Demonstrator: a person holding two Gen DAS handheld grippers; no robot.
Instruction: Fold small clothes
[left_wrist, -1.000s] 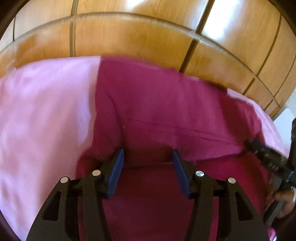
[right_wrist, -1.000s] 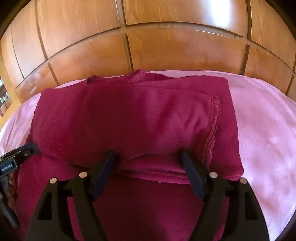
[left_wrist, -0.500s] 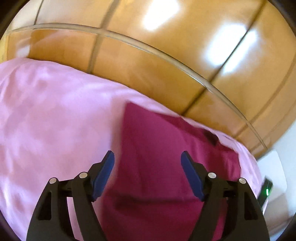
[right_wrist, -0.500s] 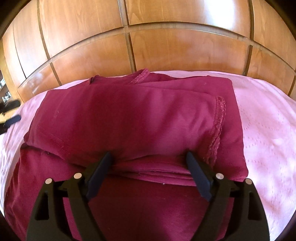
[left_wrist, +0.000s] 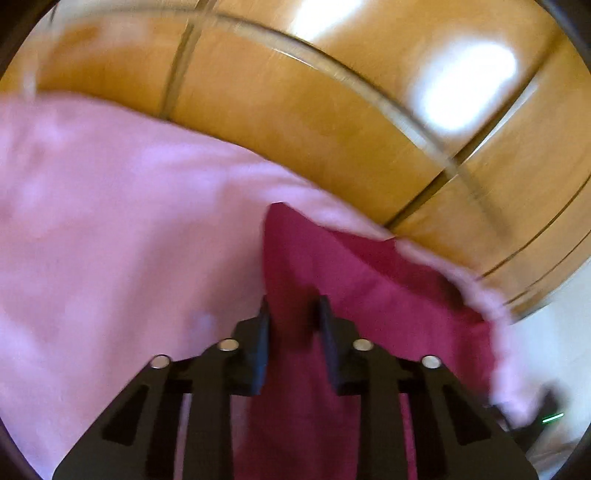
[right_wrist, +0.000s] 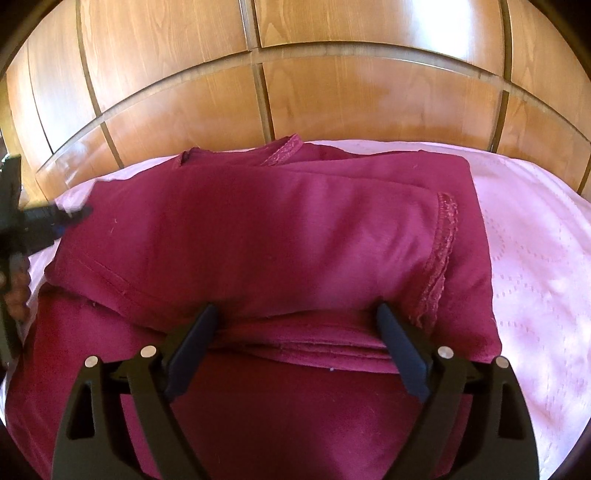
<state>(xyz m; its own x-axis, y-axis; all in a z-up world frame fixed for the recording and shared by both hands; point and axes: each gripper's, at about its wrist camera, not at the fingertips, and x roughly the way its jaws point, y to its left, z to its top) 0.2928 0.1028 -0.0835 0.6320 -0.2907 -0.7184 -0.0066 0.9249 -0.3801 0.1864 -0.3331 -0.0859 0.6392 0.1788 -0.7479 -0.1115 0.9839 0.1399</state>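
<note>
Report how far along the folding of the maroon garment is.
Done: the maroon garment lies folded over itself on the pink bedspread, layers stacked. In hand: the left gripper is closing at its left edge; the right gripper is opening, gripping nothing. Left: probably another fold.

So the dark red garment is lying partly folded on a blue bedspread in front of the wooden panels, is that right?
Not quite: the bedspread is pink, not blue. The right wrist view shows it clearly, and the left wrist view agrees. The rest holds: the dark red garment lies partly folded on it, with the wooden panels behind.
</note>
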